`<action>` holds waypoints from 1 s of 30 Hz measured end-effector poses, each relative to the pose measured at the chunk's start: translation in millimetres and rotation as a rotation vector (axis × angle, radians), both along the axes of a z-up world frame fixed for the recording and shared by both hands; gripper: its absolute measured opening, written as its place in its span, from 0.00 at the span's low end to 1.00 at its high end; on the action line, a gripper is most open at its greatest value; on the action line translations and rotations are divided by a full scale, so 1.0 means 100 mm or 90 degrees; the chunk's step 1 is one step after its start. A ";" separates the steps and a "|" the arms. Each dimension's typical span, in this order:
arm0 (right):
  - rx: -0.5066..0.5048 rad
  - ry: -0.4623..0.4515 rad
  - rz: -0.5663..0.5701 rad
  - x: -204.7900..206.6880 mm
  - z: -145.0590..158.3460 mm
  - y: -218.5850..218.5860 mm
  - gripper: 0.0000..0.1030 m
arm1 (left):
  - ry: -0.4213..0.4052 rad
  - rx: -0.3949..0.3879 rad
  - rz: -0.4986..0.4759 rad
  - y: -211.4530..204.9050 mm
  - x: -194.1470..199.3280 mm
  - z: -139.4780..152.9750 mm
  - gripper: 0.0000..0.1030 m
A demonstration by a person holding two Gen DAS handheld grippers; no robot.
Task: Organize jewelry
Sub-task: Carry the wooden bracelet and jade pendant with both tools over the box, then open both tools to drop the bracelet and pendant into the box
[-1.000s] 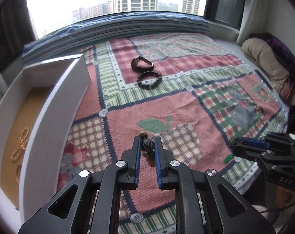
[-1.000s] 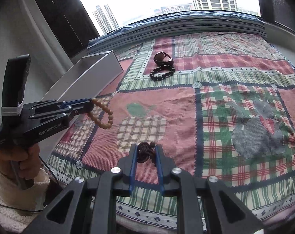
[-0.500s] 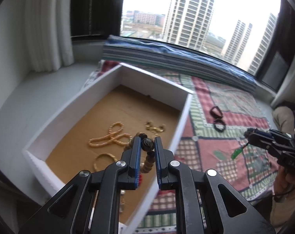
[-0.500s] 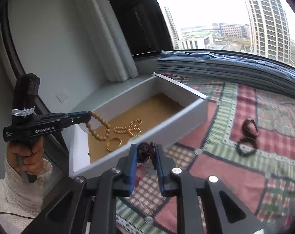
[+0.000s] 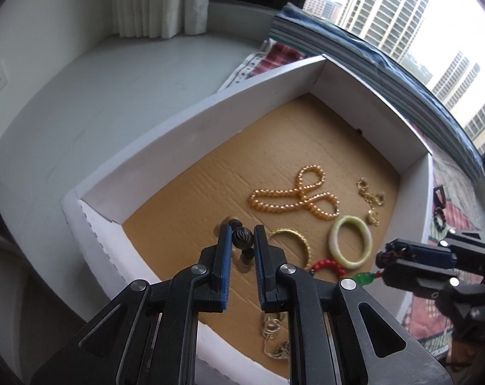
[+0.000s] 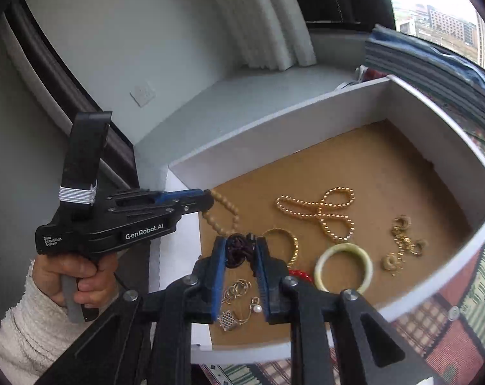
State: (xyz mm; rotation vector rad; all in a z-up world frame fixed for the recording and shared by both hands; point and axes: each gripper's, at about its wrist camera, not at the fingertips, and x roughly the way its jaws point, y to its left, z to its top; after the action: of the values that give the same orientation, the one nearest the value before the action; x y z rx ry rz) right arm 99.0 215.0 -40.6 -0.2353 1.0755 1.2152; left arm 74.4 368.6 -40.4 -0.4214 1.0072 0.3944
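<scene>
My left gripper is shut on a wooden bead bracelet, gripping its dark carved bead; its tan beads hang over the near left corner of the white box. My right gripper is shut on a dark red knotted cord whose green pendant dangles over the box's right side. Inside the box lie a gold bead necklace, a jade bangle, a gold bangle, red beads and small gold pieces.
The box has a brown cardboard floor. The patchwork quilt lies to its right, with dark bracelets on it. A grey sill, white curtain and folded blue bedding are behind.
Both grippers have swung left from the quilt to above the box, carrying the bead bracelet and the knotted cord. The box's contents now fill both views.
</scene>
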 end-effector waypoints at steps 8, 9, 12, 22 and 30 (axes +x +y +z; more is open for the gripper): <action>-0.057 0.063 0.031 -0.10 -0.40 0.44 0.42 | 0.034 0.058 0.055 0.24 -0.11 -0.14 0.65; -0.050 0.060 0.023 -0.11 -0.38 0.38 0.45 | 0.026 0.063 0.057 0.23 -0.16 -0.12 0.67; -0.038 0.031 -0.008 -0.13 -0.26 0.11 0.46 | 0.013 0.069 0.053 0.14 -0.22 -0.06 0.67; -0.045 -0.157 -0.143 -0.49 -0.10 -1.42 0.63 | -0.093 0.049 -0.084 -1.12 -0.29 0.28 0.83; -0.100 -0.151 -0.296 -0.70 -0.37 -2.75 0.63 | -0.082 -0.041 -0.226 -2.35 -0.11 -0.05 0.83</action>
State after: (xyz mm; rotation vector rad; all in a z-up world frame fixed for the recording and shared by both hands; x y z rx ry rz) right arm 28.7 -60.3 -77.5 -0.2279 0.9508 0.6688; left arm 63.2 133.2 -45.1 -0.3134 0.9474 0.0157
